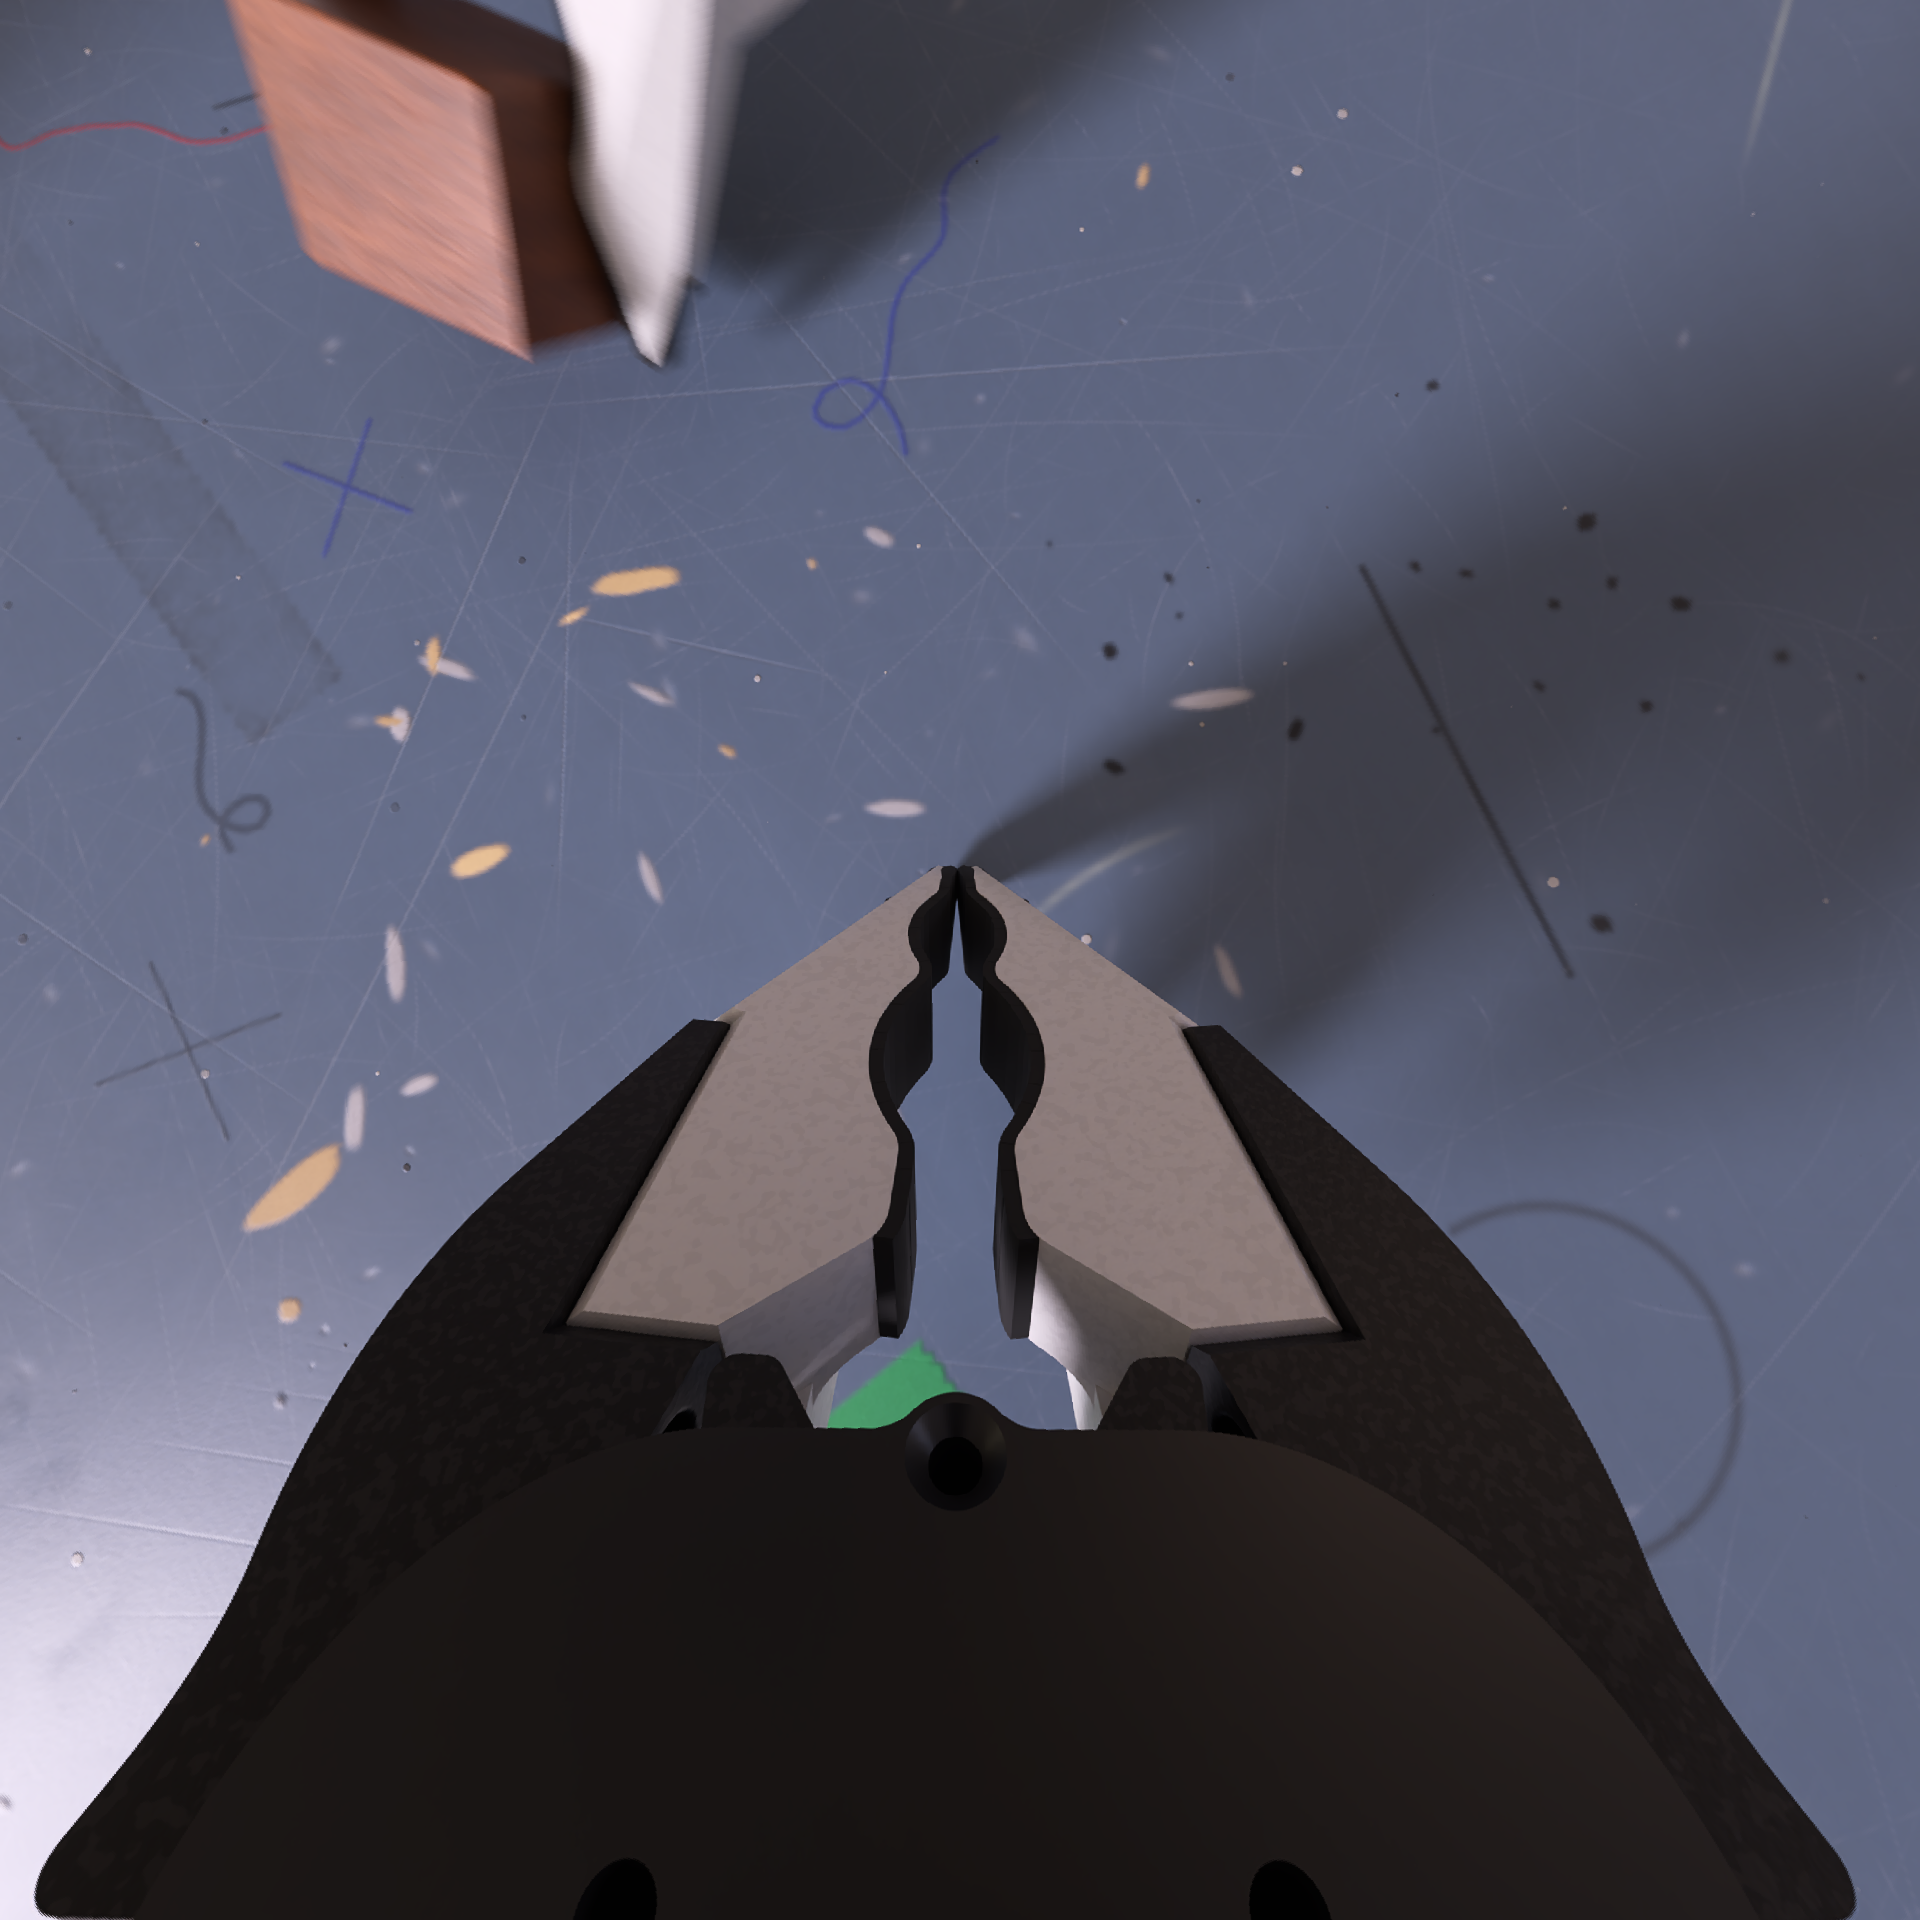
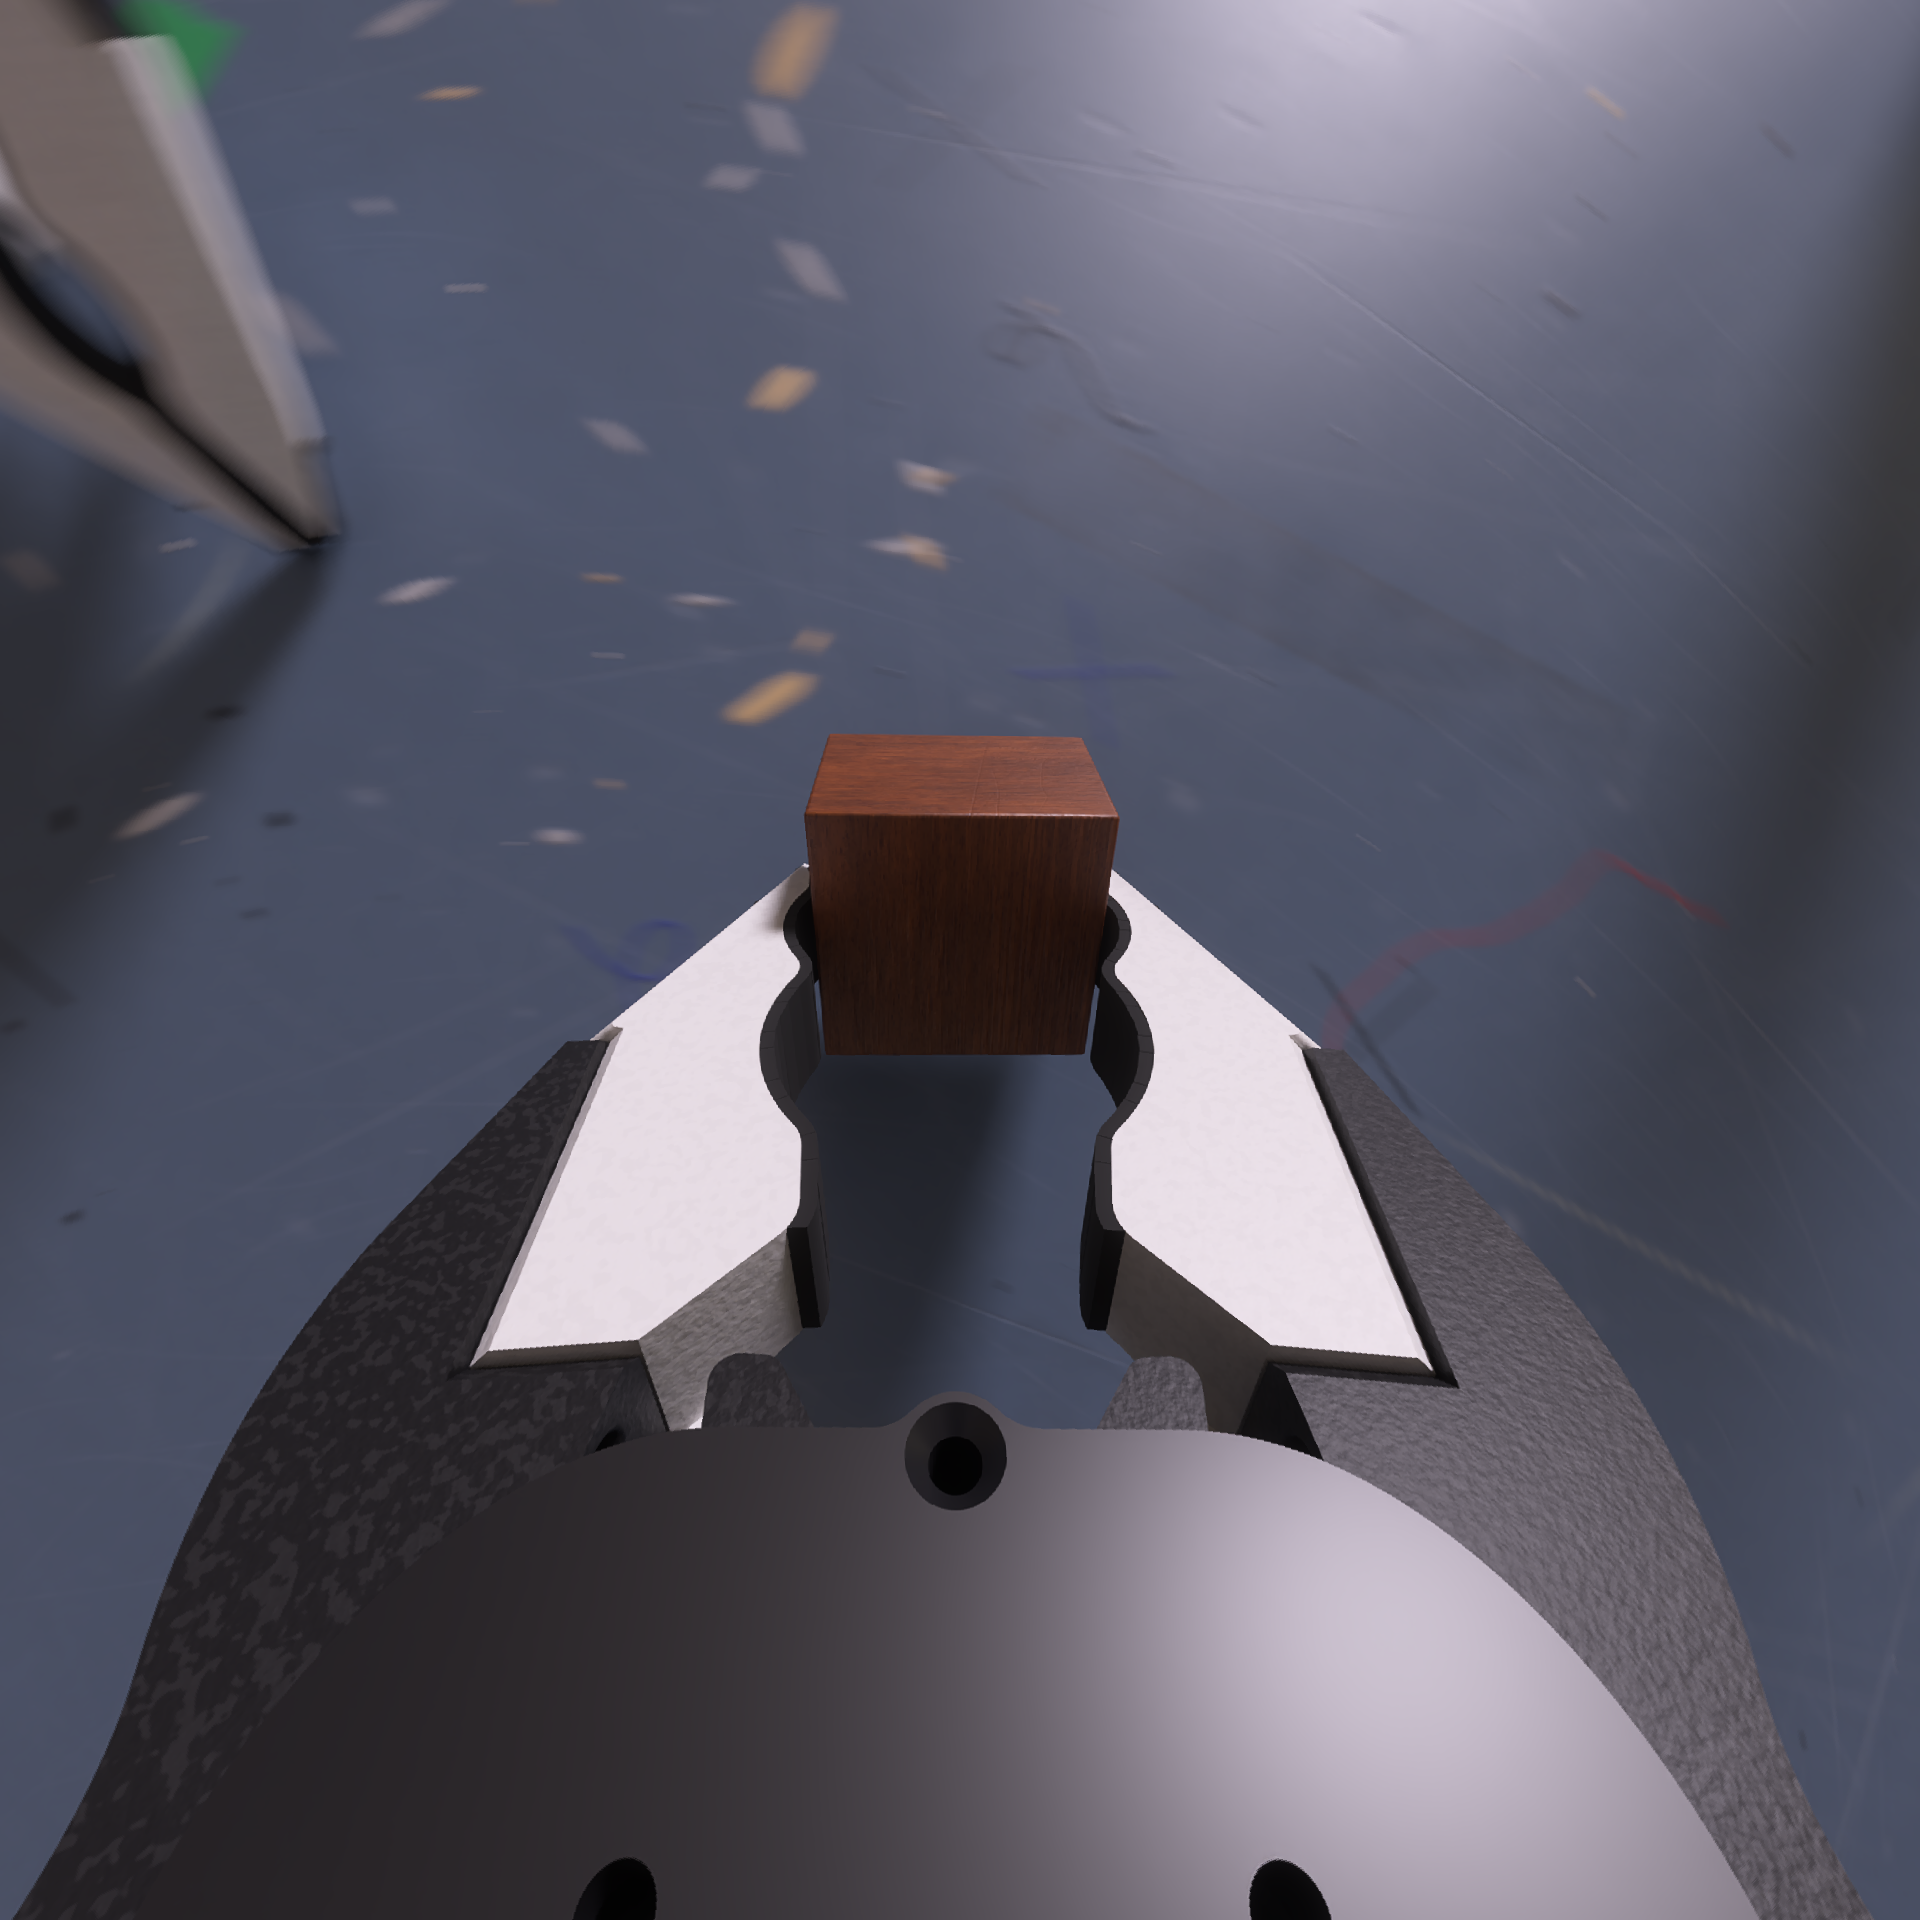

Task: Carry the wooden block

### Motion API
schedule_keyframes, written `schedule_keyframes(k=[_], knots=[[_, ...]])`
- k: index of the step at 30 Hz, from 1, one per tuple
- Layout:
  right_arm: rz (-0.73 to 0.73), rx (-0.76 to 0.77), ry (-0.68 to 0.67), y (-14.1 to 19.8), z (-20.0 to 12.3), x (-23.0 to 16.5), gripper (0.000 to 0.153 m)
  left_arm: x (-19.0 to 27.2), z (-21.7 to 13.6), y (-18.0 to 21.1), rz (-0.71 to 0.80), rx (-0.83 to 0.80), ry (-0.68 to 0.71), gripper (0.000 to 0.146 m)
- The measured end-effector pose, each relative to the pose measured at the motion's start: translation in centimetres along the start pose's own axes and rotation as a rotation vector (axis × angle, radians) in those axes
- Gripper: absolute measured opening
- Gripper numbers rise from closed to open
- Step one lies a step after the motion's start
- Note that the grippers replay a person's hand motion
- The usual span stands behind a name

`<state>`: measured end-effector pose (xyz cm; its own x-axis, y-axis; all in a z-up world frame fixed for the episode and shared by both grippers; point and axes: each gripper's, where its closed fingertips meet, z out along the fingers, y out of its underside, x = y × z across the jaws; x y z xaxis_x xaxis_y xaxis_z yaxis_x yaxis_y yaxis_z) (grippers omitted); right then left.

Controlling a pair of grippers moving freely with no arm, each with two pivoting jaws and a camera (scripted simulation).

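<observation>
The wooden block (image 2: pixel 956 904) is a reddish-brown cube. My right gripper (image 2: pixel 958 894) is shut on it, both fingertips pressed to its sides, and holds it above the blue-grey table; the background is blurred. In the left wrist view the block (image 1: pixel 405 177) shows at the top left, off the table, with one white finger (image 1: pixel 649 177) of the right gripper beside it. My left gripper (image 1: pixel 957 878) is shut and empty, its tips together close to the table. It shows at the top left of the right wrist view (image 2: pixel 312 520).
The blue-grey table (image 1: pixel 1143 520) is scratched, with pen marks, dark specks and scattered pale and yellow flakes (image 1: pixel 634 580). A green patch (image 1: pixel 894 1392) shows under my left gripper and at the top left of the right wrist view (image 2: pixel 197 31).
</observation>
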<state>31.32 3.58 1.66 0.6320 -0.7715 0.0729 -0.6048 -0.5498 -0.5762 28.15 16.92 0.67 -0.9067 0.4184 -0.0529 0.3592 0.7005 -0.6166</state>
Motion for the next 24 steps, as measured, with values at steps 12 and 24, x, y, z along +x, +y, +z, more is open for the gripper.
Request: schedule_keyframes(k=[12,24], knots=[[0.303,-0.002,0.243,4.4,-1.7,13.9,0.05,0.1,-0.1,0.1,0.011,-0.008,-0.019,0.0],[0.149,0.043,0.123,0.6,0.6,10.8,0.05,0.1,-0.1,0.1,-0.007,0.002,-0.004,0.0]])
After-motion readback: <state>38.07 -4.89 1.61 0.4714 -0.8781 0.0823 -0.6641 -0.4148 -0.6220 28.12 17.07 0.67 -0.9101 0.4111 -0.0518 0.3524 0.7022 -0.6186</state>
